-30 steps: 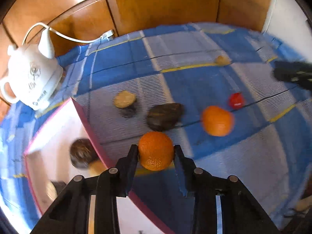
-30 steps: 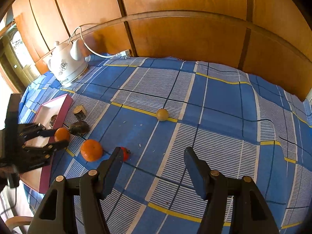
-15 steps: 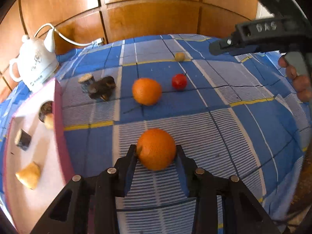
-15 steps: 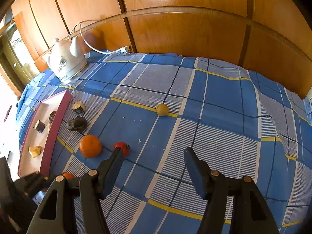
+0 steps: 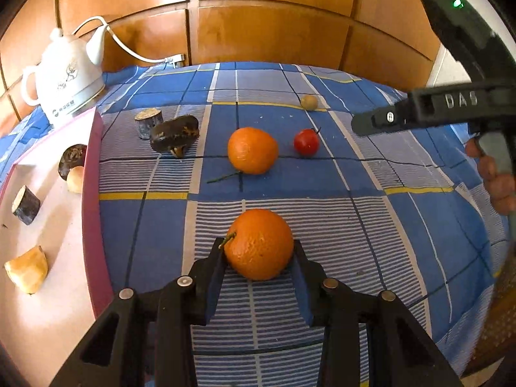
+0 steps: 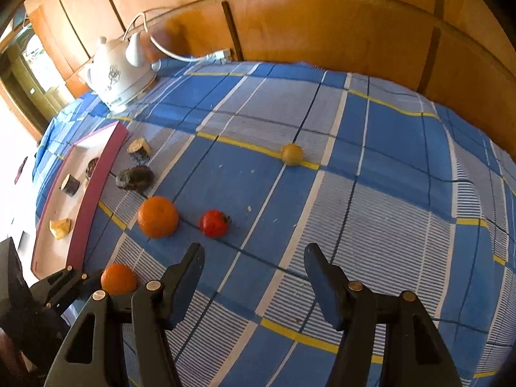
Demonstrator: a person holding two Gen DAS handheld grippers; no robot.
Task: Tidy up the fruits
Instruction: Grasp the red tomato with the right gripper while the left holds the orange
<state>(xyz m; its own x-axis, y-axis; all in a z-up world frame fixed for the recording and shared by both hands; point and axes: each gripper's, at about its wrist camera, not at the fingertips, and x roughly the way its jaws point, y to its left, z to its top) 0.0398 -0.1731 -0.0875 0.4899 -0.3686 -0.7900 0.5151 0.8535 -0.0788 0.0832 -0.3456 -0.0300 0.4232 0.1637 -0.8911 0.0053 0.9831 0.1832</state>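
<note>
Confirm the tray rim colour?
Pink-magenta rim around a pale inside; clearest in the left wrist view.

The pink tray (image 5: 92, 213) runs off the left edge; its dark chunks (image 5: 25, 204) are perhaps fruit.

Checked tablecloth (image 6: 371, 193), loose fruit (image 6: 158, 216), kettle (image 6: 121, 79), tray (image 6: 96, 180)

Dimpled, faintly shiny peel on the orange (image 5: 259, 245) low in the frame, pinched by matt black plastic fingers (image 5: 209, 277). Under it a woven checked cloth (image 5: 354, 225); upper left a glossy white kettle (image 5: 69, 74), behind it smooth varnished wood panelling (image 5: 274, 29).
</note>
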